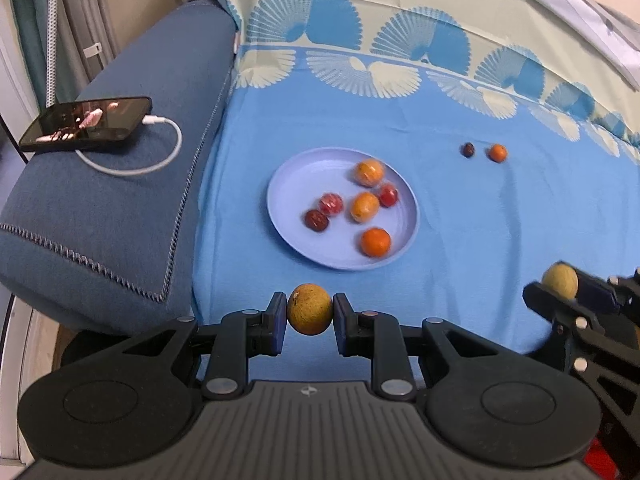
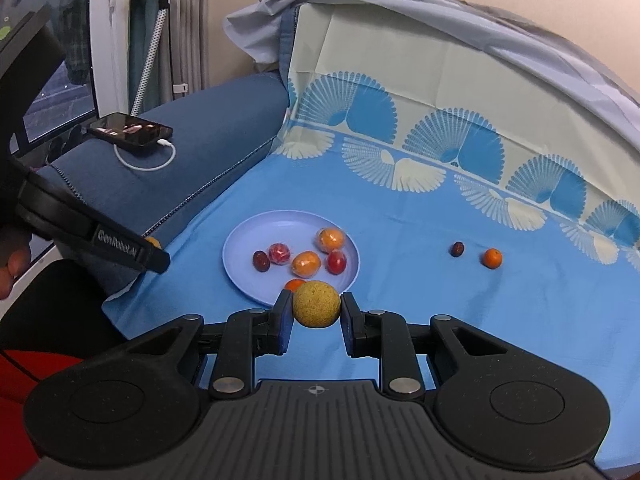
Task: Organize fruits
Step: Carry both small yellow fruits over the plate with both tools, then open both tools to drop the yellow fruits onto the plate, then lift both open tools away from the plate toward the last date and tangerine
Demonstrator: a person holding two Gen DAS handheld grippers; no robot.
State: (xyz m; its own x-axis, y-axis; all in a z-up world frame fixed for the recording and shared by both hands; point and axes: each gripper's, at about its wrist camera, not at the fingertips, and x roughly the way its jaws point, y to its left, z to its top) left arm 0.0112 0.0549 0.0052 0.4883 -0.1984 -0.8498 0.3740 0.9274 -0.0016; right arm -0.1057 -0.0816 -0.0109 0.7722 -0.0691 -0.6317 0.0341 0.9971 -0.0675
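A lilac plate (image 1: 288,184) (image 2: 248,240) lies on the blue cloth and holds several small orange and red fruits. My left gripper (image 1: 309,316) is shut on a round yellow-brown fruit (image 1: 309,314), held just in front of the plate's near rim. My right gripper (image 2: 316,307) is shut on a similar yellow-brown fruit (image 2: 316,305), above the plate's near edge; it also shows in the left wrist view (image 1: 560,280) at the right. A dark red fruit (image 1: 468,149) (image 2: 457,249) and a small orange fruit (image 1: 497,153) (image 2: 492,258) lie on the cloth right of the plate.
A dark blue sofa arm (image 1: 132,184) (image 2: 208,128) rises left of the cloth, with a phone (image 1: 86,122) (image 2: 130,130) and its white cable (image 1: 160,152) on it. The patterned cloth climbs the backrest (image 1: 400,8) behind.
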